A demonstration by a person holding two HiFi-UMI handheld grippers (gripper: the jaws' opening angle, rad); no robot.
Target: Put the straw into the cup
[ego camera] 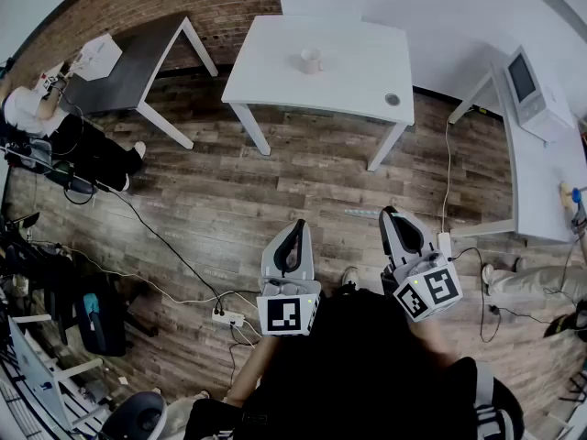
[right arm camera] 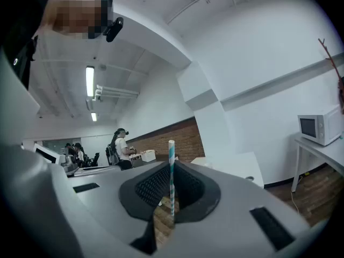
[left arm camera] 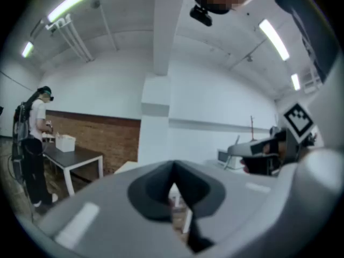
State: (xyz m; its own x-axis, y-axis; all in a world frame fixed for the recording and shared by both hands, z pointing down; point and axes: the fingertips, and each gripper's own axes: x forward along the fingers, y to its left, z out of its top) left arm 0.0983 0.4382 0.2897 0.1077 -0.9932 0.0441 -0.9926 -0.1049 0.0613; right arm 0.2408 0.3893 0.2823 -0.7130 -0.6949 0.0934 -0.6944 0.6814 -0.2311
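A small pale cup (ego camera: pixel 311 60) stands on the white table (ego camera: pixel 275 71) at the far side of the room. Both grippers are held close to the body above the wooden floor, well short of that table. My right gripper (ego camera: pixel 395 218) (right arm camera: pixel 171 183) is shut on a teal-and-white striped straw (right arm camera: pixel 171 168), which stands upright between the jaws. My left gripper (ego camera: pixel 295 232) (left arm camera: pixel 173 183) is shut with nothing in it. The head view does not show the straw clearly.
A small round object (ego camera: pixel 393 100) lies near the white table's right corner. A dark grey table (ego camera: pixel 138 58) with a person (ego camera: pixel 37 117) beside it is at the left. A white desk with a microwave (ego camera: pixel 527 81) is at the right. Cables and a power strip (ego camera: pixel 227 317) lie on the floor.
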